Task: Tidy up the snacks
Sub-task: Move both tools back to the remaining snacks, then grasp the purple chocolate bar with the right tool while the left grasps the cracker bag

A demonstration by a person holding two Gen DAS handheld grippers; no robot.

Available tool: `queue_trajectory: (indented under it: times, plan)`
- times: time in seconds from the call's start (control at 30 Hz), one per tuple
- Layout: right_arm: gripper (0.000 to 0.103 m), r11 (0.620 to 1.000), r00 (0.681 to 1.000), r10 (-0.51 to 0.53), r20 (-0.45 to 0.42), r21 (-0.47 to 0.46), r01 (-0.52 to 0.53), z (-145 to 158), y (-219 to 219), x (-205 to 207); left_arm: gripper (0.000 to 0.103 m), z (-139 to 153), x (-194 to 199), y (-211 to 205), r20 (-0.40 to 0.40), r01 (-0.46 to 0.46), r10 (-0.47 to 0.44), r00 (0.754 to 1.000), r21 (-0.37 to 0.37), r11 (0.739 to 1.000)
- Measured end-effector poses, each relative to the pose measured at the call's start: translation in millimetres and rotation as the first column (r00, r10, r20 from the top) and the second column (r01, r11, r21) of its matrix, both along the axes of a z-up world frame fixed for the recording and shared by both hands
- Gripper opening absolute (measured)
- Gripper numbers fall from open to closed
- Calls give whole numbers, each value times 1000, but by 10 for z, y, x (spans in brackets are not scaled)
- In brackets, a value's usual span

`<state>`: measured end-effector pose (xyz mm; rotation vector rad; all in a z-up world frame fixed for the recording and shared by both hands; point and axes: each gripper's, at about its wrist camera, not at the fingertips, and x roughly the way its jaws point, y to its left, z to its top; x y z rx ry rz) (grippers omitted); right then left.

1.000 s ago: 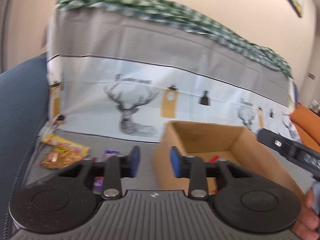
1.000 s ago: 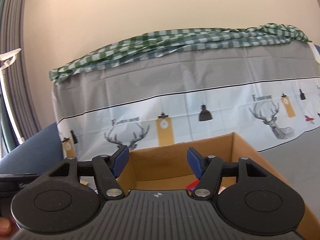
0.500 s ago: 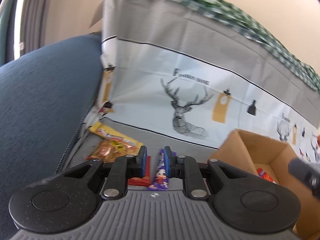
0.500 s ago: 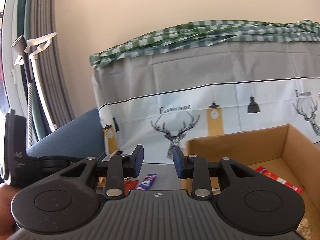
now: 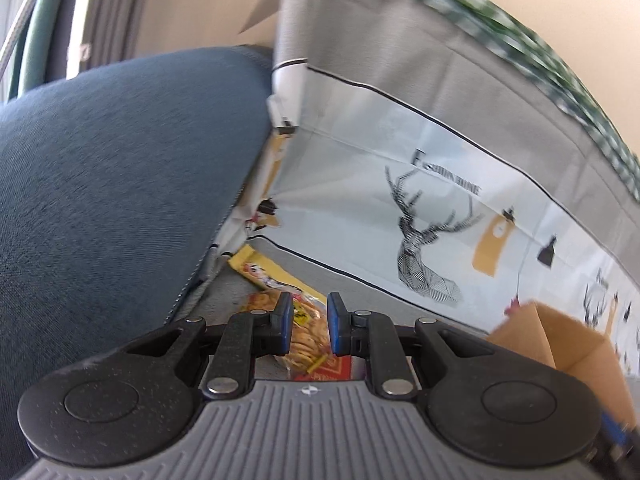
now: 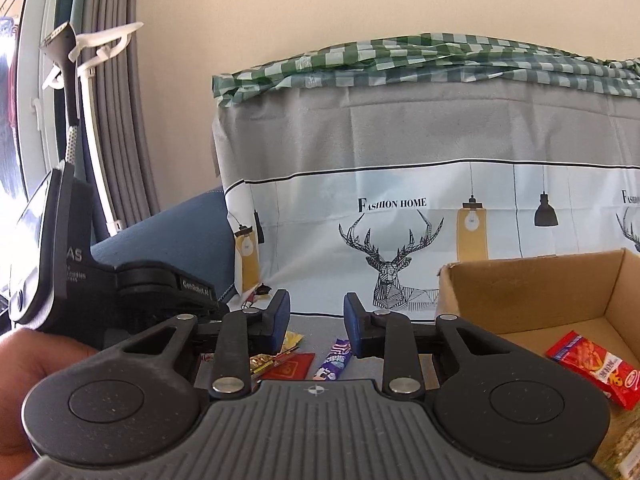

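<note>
- The yellow snack bag [image 5: 280, 280] lies on the grey cover beside the blue cushion [image 5: 112, 184], its long axis running diagonally away toward the cushion seam.
- The left gripper [image 5: 307, 322] hangs directly over it, jaws a narrow gap apart with nothing pinched; the bag shows through the gap, just ahead and below.
- A red packet [image 6: 294, 365] and a purple bar [image 6: 335, 360] lie just beside it.
- The right gripper [image 6: 316, 322], jaws apart and empty after closing in, sits farther back.
- The cardboard box [image 6: 532, 276], holding a red snack pack [image 6: 592, 368], stands to the right.
</note>
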<state>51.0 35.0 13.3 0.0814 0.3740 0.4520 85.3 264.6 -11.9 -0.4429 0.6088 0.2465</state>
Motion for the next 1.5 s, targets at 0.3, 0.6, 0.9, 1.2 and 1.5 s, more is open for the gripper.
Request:
queue_trajectory:
  times: [0.3, 0.6, 0.9, 1.2, 1.5]
  plan:
    - [31, 997, 986, -70, -148, 8, 71, -384, 360, 398, 26, -181, 145, 164, -71, -18, 16, 997, -21, 1000]
    - [33, 987, 950, -152, -271, 5, 159, -800, 448, 908, 45, -281, 337, 189, -86, 29, -30, 996, -13, 1000]
    - [46, 989, 926, -139, -351, -8, 145, -1051, 533, 1165, 78, -464, 564, 134, -116, 84, -83, 990, -2, 996]
    - [41, 984, 909, -175, -379, -110, 143, -1170, 613, 1186, 95, -635, 739, 38, -163, 117, -102, 981, 87, 989]
    - [18, 983, 914, -177, -364, -119, 143, -1184, 573, 1144, 95, -688, 751, -35, -199, 161, -133, 971, 133, 978]
